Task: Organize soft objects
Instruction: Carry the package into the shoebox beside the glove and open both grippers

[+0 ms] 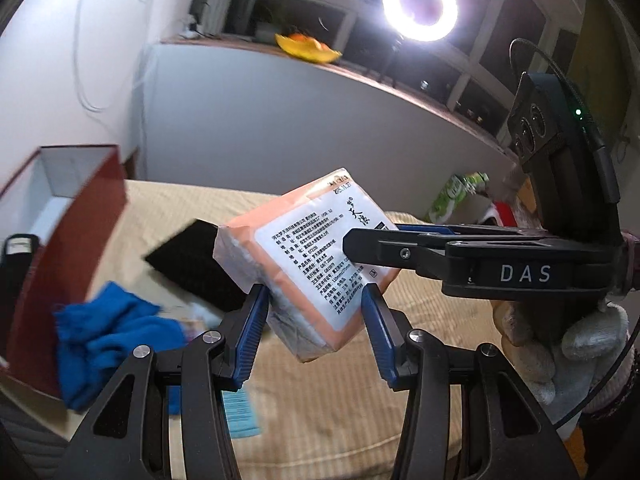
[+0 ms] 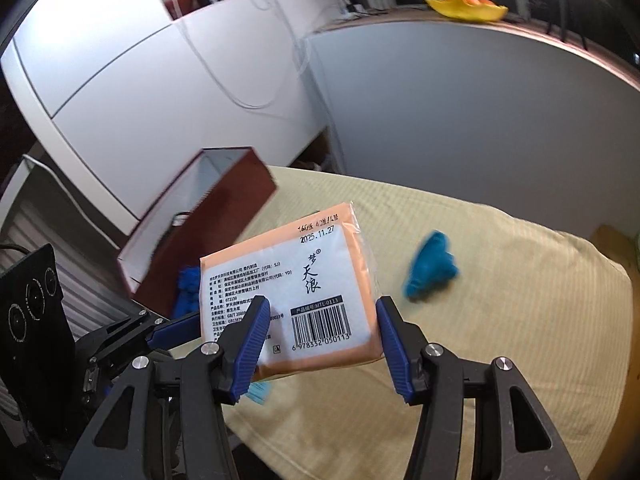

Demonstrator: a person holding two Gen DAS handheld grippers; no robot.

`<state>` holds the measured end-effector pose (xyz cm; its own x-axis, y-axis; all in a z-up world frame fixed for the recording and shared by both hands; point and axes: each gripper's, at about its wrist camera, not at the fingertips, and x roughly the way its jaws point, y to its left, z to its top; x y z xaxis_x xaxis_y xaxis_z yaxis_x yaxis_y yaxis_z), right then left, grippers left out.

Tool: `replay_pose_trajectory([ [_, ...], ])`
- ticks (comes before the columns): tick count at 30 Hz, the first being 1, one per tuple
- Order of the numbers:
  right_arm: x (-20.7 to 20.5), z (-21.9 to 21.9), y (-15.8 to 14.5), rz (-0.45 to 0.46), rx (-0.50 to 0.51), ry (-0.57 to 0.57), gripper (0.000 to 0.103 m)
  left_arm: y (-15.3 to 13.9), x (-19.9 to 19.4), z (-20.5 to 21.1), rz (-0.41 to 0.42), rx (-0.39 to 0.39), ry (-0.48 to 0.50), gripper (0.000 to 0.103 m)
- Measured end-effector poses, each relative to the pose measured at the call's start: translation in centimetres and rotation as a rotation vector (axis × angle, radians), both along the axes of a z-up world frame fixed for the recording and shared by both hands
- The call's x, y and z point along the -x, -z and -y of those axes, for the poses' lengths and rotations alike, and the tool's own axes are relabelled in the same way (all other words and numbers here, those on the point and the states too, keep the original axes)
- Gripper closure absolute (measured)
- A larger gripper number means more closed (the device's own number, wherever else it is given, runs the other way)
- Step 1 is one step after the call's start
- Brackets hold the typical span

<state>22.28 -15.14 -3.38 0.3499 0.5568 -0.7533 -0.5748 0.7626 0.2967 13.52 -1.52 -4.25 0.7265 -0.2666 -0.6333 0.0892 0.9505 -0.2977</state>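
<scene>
**Tissue pack in the air, box barely started**

The orange tissue pack (image 2: 294, 292) is off the surface, carried by both grippers at once. The right gripper (image 2: 320, 330) has its fingers pressed on the pack's near end, and the left gripper (image 1: 316, 320) clamps it from the other side, so both sets of fingers are about half closed around that soft pack.

Left of it sits the dark red box (image 2: 200, 236), open, mostly empty from what I can see; something pale lies inside but I can't tell what.

Still out on the beige-covered surface (image 2: 500, 320): a blue cloth (image 2: 432, 270) off to the right, another blue cloth (image 1: 108, 332) right beside the box, a black pad (image 1: 192, 268) and a light blue packet (image 1: 240, 412). I'd say it's early days, most of it left.
</scene>
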Motion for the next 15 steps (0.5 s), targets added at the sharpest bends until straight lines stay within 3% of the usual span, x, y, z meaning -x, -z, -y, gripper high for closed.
replay_pose_trajectory([
  [15, 0.7, -13.4, -2.9, 0.036, -0.043, -0.164, 0.052, -3.0, 2.9, -11.3, 0.078, -0.018, -0.176, 0.056],
])
